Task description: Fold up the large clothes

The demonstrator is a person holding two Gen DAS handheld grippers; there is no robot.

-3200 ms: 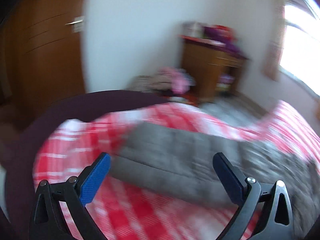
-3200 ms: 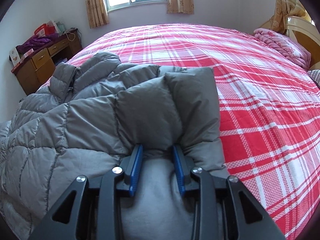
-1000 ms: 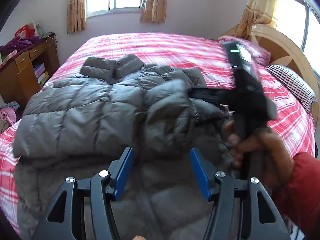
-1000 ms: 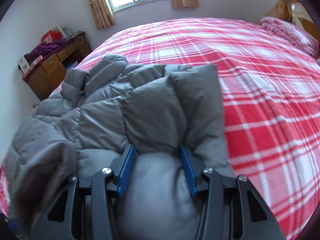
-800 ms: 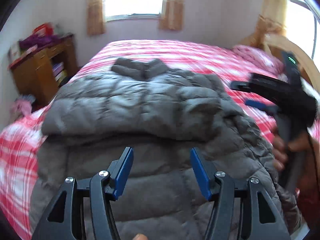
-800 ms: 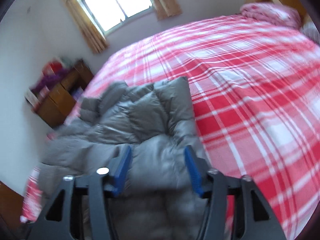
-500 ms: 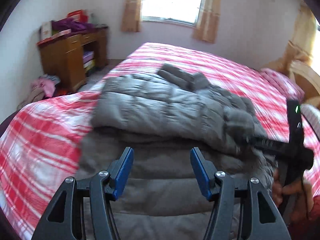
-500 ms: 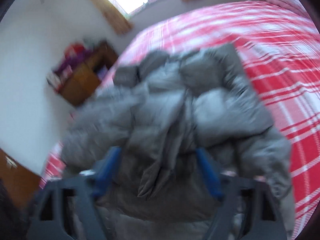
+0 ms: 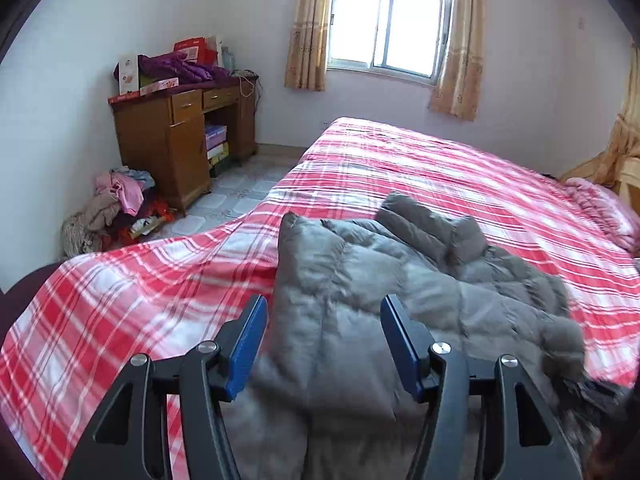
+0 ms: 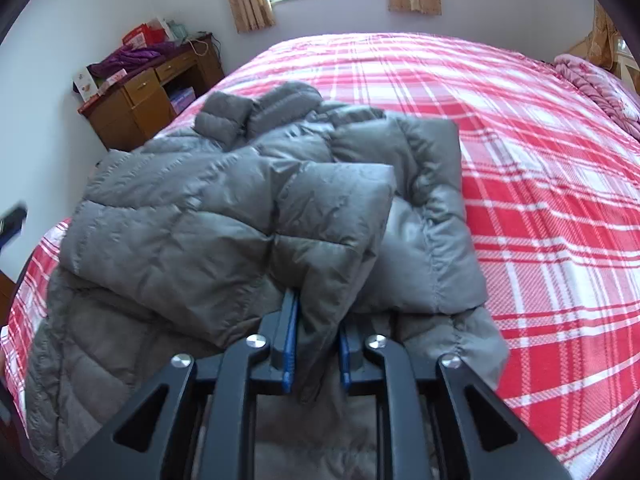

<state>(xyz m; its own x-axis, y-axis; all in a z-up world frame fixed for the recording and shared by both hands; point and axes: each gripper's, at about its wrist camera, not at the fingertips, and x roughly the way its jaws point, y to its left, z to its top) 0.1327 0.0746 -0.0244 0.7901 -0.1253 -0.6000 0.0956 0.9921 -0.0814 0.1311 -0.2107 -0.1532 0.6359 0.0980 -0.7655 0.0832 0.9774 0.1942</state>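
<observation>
1. A big grey puffy coat (image 10: 224, 216) lies on a bed with a red and white checked blanket (image 10: 540, 152); in the right wrist view the coat fills the middle and the 9 o'clock side, and the blanket runs from 12 o'clock round to 4 o'clock.
2. The right gripper (image 10: 316, 344) sits at 6 o'clock in its own view; its two blue pads are squeezed close together on a fold of the coat's sleeve (image 10: 332, 240); the sleeve lies bent over the top of the coat's body.
3. The coat's collar (image 10: 256, 112) sits at 11 o'clock from the sleeve, toward the window.
4. The left gripper (image 9: 322, 344) is at 6 o'clock in the left wrist view; its jaws are spread wide and hold nothing; the coat (image 9: 400, 300) shows in the gap between the blue pads, but I cannot tell if the pads touch it.
5. In that view the coat spreads from the middle toward 4 o'clock; its far edge there is blurry.
6. A brown wooden desk (image 9: 172, 140) stands by the wall at 10 o'clock; a purple cloth (image 9: 176, 68) and boxes are on top of it.
7. A heap of clothes (image 9: 112, 208) lies on the floor at 9 o'clock, just beside the desk.
8. A window (image 9: 388, 36) with tan curtains is at 12 o'clock; a pink pillow (image 9: 600, 208) lies at 3 o'clock on the bed.
</observation>
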